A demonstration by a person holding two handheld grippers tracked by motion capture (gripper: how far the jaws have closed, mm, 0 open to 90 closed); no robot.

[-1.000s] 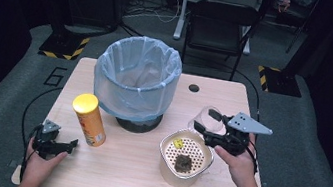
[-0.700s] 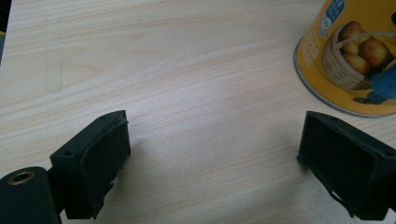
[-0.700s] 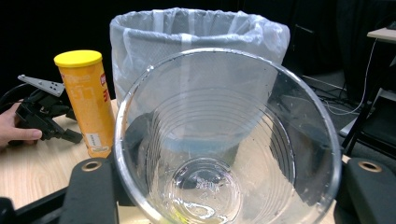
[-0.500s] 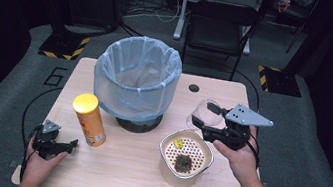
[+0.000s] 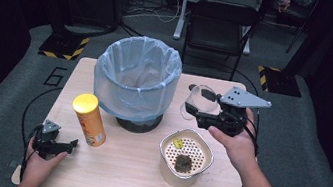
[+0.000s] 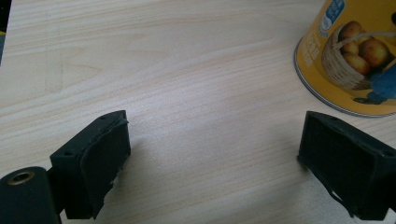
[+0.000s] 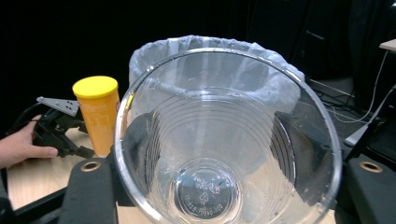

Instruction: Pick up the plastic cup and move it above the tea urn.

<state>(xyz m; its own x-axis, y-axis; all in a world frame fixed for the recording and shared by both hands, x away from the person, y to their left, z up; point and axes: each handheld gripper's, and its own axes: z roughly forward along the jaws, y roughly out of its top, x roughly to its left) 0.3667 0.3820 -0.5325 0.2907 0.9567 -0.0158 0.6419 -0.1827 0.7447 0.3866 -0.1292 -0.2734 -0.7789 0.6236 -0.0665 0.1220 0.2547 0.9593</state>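
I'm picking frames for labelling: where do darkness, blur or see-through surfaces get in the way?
High view: table evenly lit, surroundings dark, image soft. Left gripper view: sharp wood grain, soft shadows beside the open jaws. Right gripper view: the clear cup looms large, the lined bin shows through its wall, background black.

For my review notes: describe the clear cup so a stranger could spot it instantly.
Start at the big bin lined with a blue bag mid-table. To its right, off the table, the right gripper clamps the clear plastic cup. It is the sole see-through item, empty and ridged.

high overhead view — both tool cameras close-up
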